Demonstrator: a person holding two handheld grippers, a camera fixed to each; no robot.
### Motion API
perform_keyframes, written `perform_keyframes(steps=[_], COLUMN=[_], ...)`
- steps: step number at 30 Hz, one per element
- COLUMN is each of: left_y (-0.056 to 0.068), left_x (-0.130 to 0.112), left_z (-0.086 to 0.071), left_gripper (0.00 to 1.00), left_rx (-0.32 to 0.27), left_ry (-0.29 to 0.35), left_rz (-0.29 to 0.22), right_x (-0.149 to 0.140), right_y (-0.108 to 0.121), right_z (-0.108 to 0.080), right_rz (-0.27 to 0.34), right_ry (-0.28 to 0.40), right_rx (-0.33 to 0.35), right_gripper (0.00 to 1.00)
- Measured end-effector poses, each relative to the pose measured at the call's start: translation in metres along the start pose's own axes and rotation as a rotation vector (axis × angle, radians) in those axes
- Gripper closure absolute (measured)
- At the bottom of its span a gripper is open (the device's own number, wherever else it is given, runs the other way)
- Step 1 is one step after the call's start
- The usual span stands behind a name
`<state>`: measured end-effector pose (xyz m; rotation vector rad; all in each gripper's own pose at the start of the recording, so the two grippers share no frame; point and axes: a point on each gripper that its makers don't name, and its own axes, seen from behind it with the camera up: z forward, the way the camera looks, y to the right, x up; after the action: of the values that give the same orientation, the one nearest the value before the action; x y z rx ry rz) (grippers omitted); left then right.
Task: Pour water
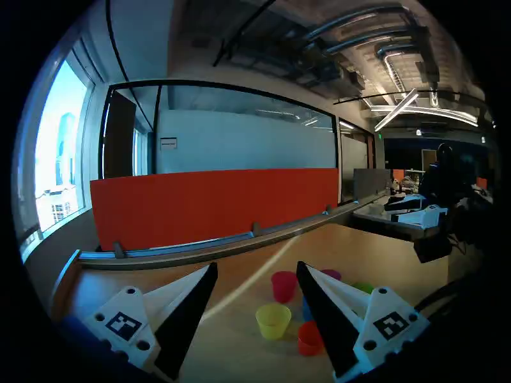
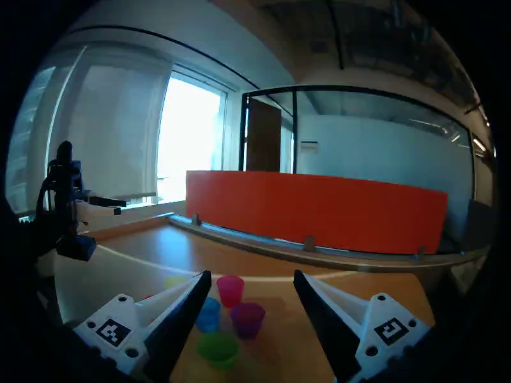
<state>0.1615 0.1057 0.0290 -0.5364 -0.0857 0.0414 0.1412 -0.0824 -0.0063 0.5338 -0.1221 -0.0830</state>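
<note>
Left gripper [image 1: 256, 264]: fingers spread apart, holding nothing, above the wooden table [image 1: 243, 357]. Right gripper [image 2: 252, 273]: fingers likewise apart and empty. Small cups stand upright in a cluster on the table beyond both sets of fingertips: pink cup [image 1: 283, 285], yellow cup [image 1: 273, 320], red cup [image 1: 310, 337], blue cup [image 2: 208, 314], purple cup [image 2: 247, 319], green cup [image 2: 218, 348]. An orange partition [image 2: 319, 207] runs along the table's far edge.
</note>
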Motion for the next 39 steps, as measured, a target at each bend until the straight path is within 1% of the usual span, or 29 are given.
perform_keyframes(steps=[6,9,12,15,21,24,27,33,39], left_y=[0.013,0.02,0.022,0.021,0.027,0.029,0.031,0.04,0.041], left_x=[-0.004,-0.005,-0.005,-0.007,-0.013,-0.015,-0.018,-0.023,-0.018], left_z=[0.007,0.011,0.015,0.02,0.028,0.033,0.04,0.055,0.069], left_gripper=[0.09,0.09,0.09,0.09,0.09,0.09,0.09,0.09,0.09], left_rx=[-0.069,-0.109,-0.126,-0.132,-0.183,-0.206,-0.227,-0.304,-0.332], left_ry=[-0.029,-0.052,-0.069,-0.082,-0.105,-0.115,-0.131,-0.176,-0.184], left_rz=[0.02,0.043,0.064,0.077,0.093,0.112,0.135,0.142,0.181], right_x=[-0.006,-0.01,-0.011,-0.013,-0.019,-0.024,-0.028,-0.033,-0.041], right_y=[-0.009,-0.013,-0.017,-0.019,-0.02,-0.02,-0.022,-0.028,-0.037], right_z=[-0.002,-0.003,-0.003,-0.002,0.0,0.001,0.002,0.003,0.003], right_rz=[-0.031,-0.051,-0.063,-0.069,-0.068,-0.062,-0.058,-0.075,-0.092], right_ry=[-0.02,-0.038,-0.049,-0.054,-0.077,-0.093,-0.11,-0.147,-0.184], right_rx=[0.043,0.064,0.08,0.091,0.11,0.119,0.135,0.171,0.21], right_gripper=[0.0,0.0,0.0,0.0,0.0,0.0,0.0,0.0,0.0])
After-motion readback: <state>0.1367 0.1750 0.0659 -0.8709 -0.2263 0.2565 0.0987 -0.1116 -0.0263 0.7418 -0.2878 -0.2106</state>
